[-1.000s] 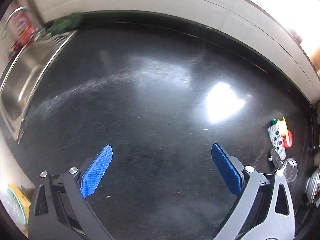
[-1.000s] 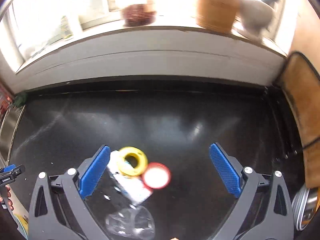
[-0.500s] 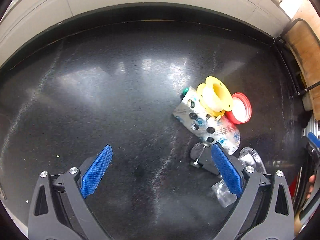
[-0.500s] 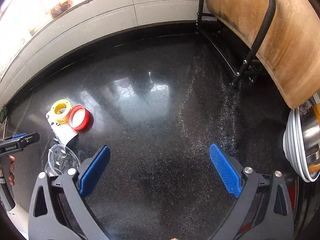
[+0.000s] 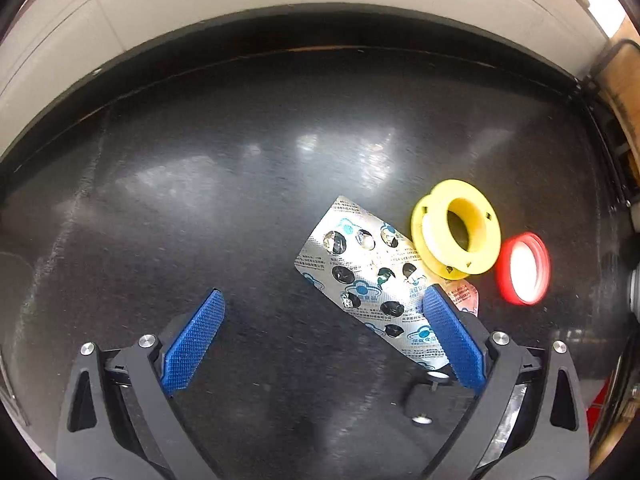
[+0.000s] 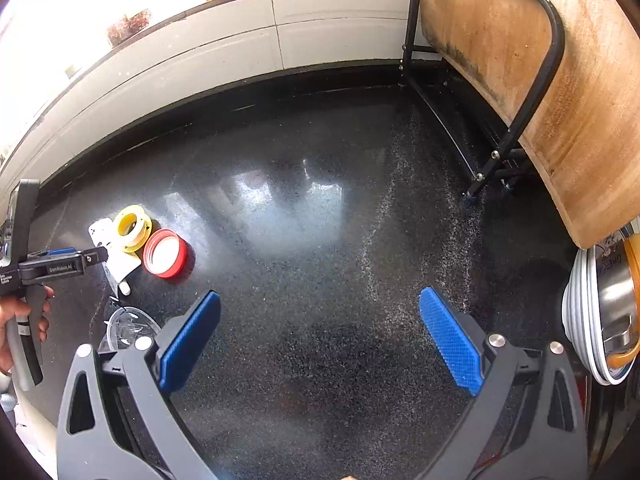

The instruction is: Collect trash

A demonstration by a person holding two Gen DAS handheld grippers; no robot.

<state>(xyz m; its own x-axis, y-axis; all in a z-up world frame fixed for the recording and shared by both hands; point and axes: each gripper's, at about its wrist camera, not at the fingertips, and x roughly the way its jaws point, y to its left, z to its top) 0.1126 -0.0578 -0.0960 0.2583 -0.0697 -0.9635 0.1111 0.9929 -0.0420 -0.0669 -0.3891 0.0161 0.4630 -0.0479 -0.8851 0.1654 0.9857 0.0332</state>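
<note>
Left wrist view: the left gripper (image 5: 322, 322) is spread wide and empty over the black counter (image 5: 240, 208). Right of centre lie a foil blister pack (image 5: 370, 276), a yellow spool (image 5: 456, 229) resting on its upper right end, and a red lid (image 5: 523, 268) just beside the spool. Right wrist view: the right gripper (image 6: 318, 334), likewise released, hangs over bare counter; the trash sits at the left, a clear cup (image 6: 128, 326) below it, and a board (image 6: 532, 80) at the upper right.

My left tongs (image 5: 322, 344) and right tongs (image 6: 320, 342) look alike: grey triangular-cutout arms, silver screws, blue knurled pads (image 6: 450, 344); white lettering marks the left's black body.
</note>
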